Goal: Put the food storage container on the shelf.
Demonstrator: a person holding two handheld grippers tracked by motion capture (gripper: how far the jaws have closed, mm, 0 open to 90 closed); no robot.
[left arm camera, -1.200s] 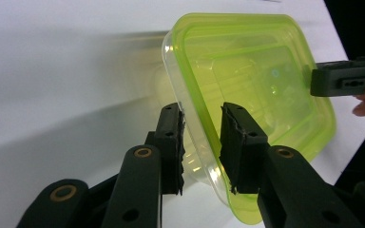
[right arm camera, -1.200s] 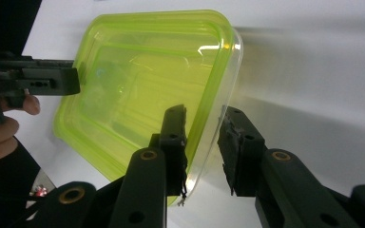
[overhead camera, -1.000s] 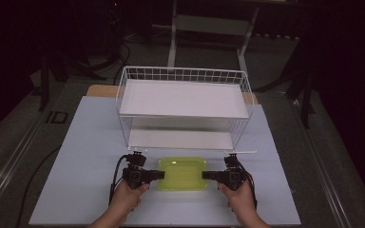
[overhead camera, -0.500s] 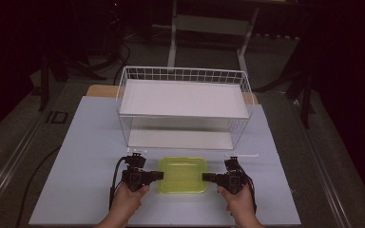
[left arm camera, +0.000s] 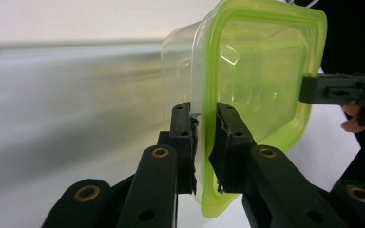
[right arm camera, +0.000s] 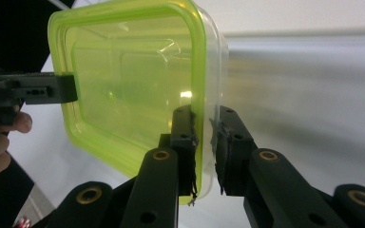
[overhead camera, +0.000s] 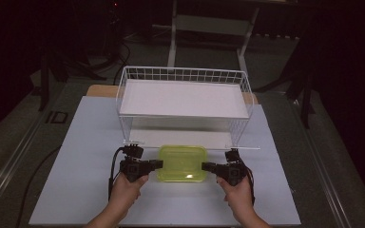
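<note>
Green-lidded container held from both ends

The container (overhead camera: 182,163) sits on the white table (overhead camera: 76,142) just before the wire shelf rack (overhead camera: 183,99); your left gripper (overhead camera: 158,164) clamps its left rim, your right gripper (overhead camera: 205,166) its right rim, both jaws closed on the lid edge.

Green container (overhead camera: 182,163) flat on white mat (overhead camera: 76,156), just in front of wire rack (overhead camera: 183,97). Left gripper (overhead camera: 158,164) at container's left edge, right gripper (overhead camera: 206,166) at right edge, jaws pointing inward toward each other. Hands (overhead camera: 126,187) gripping both from below. Jaw closure not resolvable. Dark floor around table.
</note>
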